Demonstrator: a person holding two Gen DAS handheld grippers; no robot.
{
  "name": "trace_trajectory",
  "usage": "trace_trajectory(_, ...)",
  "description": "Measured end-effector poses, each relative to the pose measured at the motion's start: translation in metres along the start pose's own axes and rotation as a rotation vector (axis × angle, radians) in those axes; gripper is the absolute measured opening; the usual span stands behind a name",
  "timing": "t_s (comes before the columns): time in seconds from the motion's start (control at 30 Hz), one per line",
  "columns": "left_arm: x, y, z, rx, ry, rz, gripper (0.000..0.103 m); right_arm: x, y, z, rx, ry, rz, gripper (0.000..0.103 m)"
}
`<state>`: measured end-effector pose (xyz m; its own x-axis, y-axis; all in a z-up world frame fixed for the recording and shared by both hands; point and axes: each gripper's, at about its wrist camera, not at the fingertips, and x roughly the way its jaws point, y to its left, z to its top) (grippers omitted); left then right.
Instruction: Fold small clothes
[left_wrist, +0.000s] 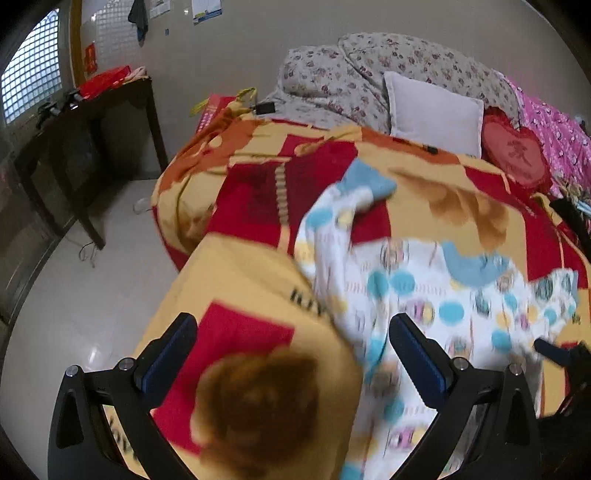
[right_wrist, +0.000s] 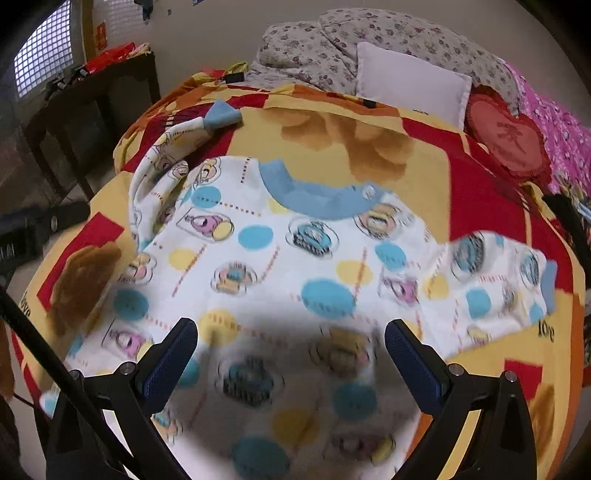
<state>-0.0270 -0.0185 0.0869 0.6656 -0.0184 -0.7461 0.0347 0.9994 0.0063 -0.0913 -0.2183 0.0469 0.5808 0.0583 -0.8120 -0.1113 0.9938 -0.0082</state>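
A small white baby shirt (right_wrist: 295, 266) with blue and yellow dots, cartoon prints, a blue collar and blue cuffs lies spread on the bed's red and yellow blanket (right_wrist: 424, 162). Its left sleeve (right_wrist: 177, 140) is bent upward; its right sleeve (right_wrist: 498, 280) lies out to the side. My right gripper (right_wrist: 291, 354) is open just above the shirt's lower body. My left gripper (left_wrist: 293, 354) is open over the blanket (left_wrist: 240, 280) at the bed's left edge, with the shirt (left_wrist: 424, 295) under its right finger. The right gripper's tip (left_wrist: 550, 349) shows at the far right.
At the head of the bed lie a floral quilt (left_wrist: 351, 81), a white pillow (left_wrist: 436, 110), a red heart cushion (left_wrist: 513, 151) and pink bedding (left_wrist: 557, 136). A dark table (left_wrist: 92, 122) stands left of the bed on a pale tiled floor (left_wrist: 92, 295).
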Motion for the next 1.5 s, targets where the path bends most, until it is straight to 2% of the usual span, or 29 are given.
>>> trace_trajectory(0.27,0.044,-0.014,0.046,0.034,0.001,-0.001,0.103,0.015,0.003,0.01,-0.005,0.006,0.011,0.103)
trace_trajectory(0.53,0.074,-0.028,0.06,0.084,-0.006,0.048,0.103,0.017,-0.01,0.017,0.026,0.0,0.035,0.103)
trace_trajectory(0.7,0.089,-0.028,0.065,0.09,-0.007,0.05,0.103,0.019,-0.017,0.017,0.063,0.004,0.058,0.103)
trace_trajectory(0.73,0.092,-0.027,0.065,0.088,-0.005,0.045,0.1,0.019,-0.018,0.017,0.069,0.006,0.064,0.103)
trace_trajectory(0.8,0.097,-0.025,0.066,0.077,0.007,0.03,0.078,0.02,-0.019,0.017,0.073,0.008,0.069,0.103)
trace_trajectory(0.87,0.104,-0.021,0.067,0.056,0.045,0.018,0.02,0.02,-0.018,0.016,0.071,0.009,0.067,0.103)
trace_trajectory(0.9,0.109,-0.018,0.066,0.039,0.067,-0.005,0.008,0.02,-0.018,0.016,0.07,0.01,0.066,0.103)
trace_trajectory(0.93,0.112,-0.014,0.066,0.016,0.086,-0.029,0.005,0.021,-0.018,0.016,0.072,0.012,0.067,0.103)
trace_trajectory(1.0,0.109,-0.009,0.063,-0.005,0.079,-0.047,0.005,0.022,-0.019,0.017,0.078,0.013,0.072,0.103)
trace_trajectory(1.07,0.098,-0.006,0.061,-0.007,0.049,-0.059,0.005,0.022,-0.019,0.018,0.083,0.012,0.08,0.103)
trace_trajectory(1.27,0.046,-0.009,0.056,0.037,-0.037,-0.171,0.005,0.017,-0.021,0.022,0.103,-0.005,0.092,0.103)
trace_trajectory(1.37,0.019,-0.012,0.049,0.068,-0.07,-0.221,0.005,0.011,-0.025,0.025,0.15,-0.022,0.15,0.103)
trace_trajectory(1.5,0.004,-0.013,0.03,0.089,-0.065,-0.266,0.005,0.003,-0.029,0.032,0.223,-0.061,0.231,0.103)
